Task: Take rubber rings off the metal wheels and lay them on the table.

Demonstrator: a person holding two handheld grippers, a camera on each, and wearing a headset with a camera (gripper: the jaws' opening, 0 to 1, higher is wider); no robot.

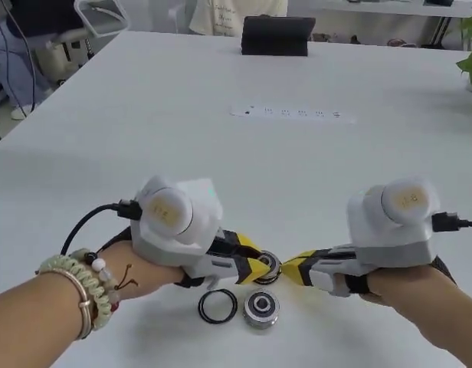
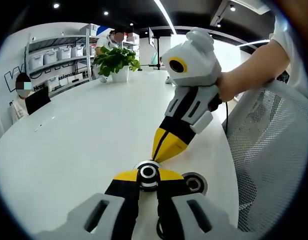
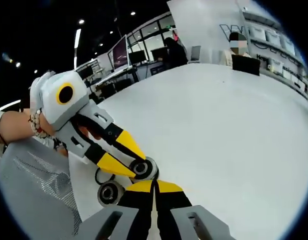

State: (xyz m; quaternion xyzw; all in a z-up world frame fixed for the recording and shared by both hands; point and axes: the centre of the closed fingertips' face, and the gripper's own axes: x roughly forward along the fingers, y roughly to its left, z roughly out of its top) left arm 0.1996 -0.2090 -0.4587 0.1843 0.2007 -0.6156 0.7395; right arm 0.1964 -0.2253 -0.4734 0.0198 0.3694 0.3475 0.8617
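Holding the held wheel (image 2: 148,175) in the left gripper (image 1: 257,266): jaws closed onto its two sides, yellow tips flanking the hub. Right gripper (image 3: 154,186) comes in from the opposite side, jaws pressed together, tips right at the held wheel's rim. Can't tell whether they pinch anything there. Also can't tell if the held wheel has a ring on it.

On the white table (image 1: 221,153), just below the two sets of tips:
- loose wheel (image 1: 260,305), lying flat
- rubber ring (image 1: 200,306), black, flat, just beside the loose wheel on its left, apart from it

In the way: each gripper body covers most of the hand holding it in the head view. In the right gripper view the left gripper's jaws overlap part of the rubber ring.

Around:
- power strip (image 1: 293,113), white, mid-table, well apart from the work
- dark tablet-like slab (image 1: 274,36) at the far edge
- potted plant (image 2: 116,60) at a table corner
- mesh chair back (image 2: 274,150) beside the right arm
- shelving with bins (image 2: 54,55) along the wall
- bead bracelets (image 1: 86,287) on the left wrist

Counts: 2 metal wheels (1 gripped, 1 on the table), 1 free rubber ring, 2 grippers.
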